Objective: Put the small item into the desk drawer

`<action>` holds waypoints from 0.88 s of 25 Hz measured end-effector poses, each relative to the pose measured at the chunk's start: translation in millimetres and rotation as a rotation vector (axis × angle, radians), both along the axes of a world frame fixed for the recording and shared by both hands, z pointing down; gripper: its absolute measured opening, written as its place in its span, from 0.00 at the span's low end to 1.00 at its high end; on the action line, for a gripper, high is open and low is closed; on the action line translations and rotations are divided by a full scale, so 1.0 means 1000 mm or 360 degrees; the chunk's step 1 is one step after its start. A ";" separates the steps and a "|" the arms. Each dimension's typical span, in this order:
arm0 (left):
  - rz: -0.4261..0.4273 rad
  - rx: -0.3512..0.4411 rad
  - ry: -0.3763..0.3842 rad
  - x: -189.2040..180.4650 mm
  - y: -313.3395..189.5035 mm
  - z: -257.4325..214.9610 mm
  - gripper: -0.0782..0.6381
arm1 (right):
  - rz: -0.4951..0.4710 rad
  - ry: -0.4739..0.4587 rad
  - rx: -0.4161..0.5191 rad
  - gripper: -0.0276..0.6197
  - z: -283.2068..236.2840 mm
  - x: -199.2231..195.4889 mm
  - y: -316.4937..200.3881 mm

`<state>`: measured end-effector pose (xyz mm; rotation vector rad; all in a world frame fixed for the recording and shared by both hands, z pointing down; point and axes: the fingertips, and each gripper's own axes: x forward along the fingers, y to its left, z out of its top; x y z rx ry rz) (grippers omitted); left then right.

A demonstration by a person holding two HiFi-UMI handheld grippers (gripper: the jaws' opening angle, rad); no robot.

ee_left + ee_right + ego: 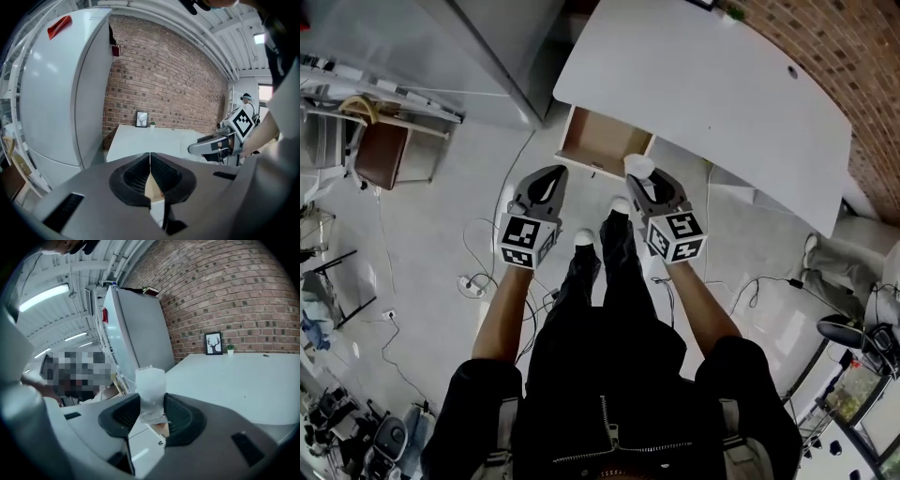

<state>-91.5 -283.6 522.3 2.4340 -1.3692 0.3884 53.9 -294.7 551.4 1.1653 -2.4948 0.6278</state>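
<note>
The small item, a white papery roll with a ragged top edge, stands upright between the jaws of the right gripper, which are clamped on its lower half. In the head view it hangs at the front right corner of the open desk drawer, which juts out from under the left end of the white desk. We judge it very light, soft and easily crushed, so a gentle hold low on its body suits it, and it should fall freely once released. The left gripper has its jaws together on nothing, near the drawer's front left corner.
</note>
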 end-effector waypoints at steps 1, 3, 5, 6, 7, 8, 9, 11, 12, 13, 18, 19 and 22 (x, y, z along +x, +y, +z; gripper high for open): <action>-0.0009 -0.0007 -0.0001 -0.002 -0.001 0.004 0.14 | -0.0008 0.0010 -0.0002 0.29 0.003 -0.001 -0.002; -0.0031 -0.0018 -0.0002 -0.006 -0.003 0.011 0.14 | -0.0038 0.0038 0.0006 0.29 0.009 -0.005 -0.007; -0.0066 -0.0038 0.0002 -0.010 -0.003 0.017 0.14 | -0.0089 0.0072 -0.0002 0.29 0.015 -0.010 -0.010; -0.0083 -0.0046 0.0005 -0.012 -0.003 0.019 0.14 | -0.0113 0.0089 -0.0012 0.29 0.019 -0.012 -0.011; -0.0097 -0.0051 0.0007 -0.014 -0.003 0.021 0.14 | -0.0134 0.0108 -0.0024 0.29 0.024 -0.014 -0.014; -0.0109 -0.0056 0.0009 -0.015 -0.004 0.024 0.14 | -0.0152 0.0126 -0.0038 0.29 0.031 -0.016 -0.016; -0.0121 -0.0060 0.0010 -0.016 -0.005 0.027 0.14 | -0.0170 0.0145 -0.0055 0.29 0.038 -0.017 -0.019; -0.0139 -0.0068 0.0008 -0.018 -0.007 0.033 0.14 | -0.0207 0.0181 -0.0093 0.29 0.054 -0.020 -0.024; -0.0147 -0.0070 0.0006 -0.018 -0.008 0.036 0.14 | -0.0225 0.0198 -0.0110 0.29 0.062 -0.021 -0.026; -0.0155 -0.0073 0.0004 -0.019 -0.009 0.039 0.14 | -0.0245 0.0215 -0.0123 0.29 0.069 -0.023 -0.028; -0.0197 -0.0114 0.0005 -0.020 -0.006 0.054 0.14 | -0.0385 0.0323 -0.0200 0.29 0.107 -0.030 -0.032; -0.0207 -0.0127 0.0014 -0.020 -0.005 0.057 0.14 | -0.0411 0.0343 -0.0218 0.29 0.115 -0.031 -0.033; -0.0251 -0.0163 0.0044 -0.021 -0.006 0.067 0.14 | -0.0478 0.0398 -0.0270 0.29 0.138 -0.034 -0.035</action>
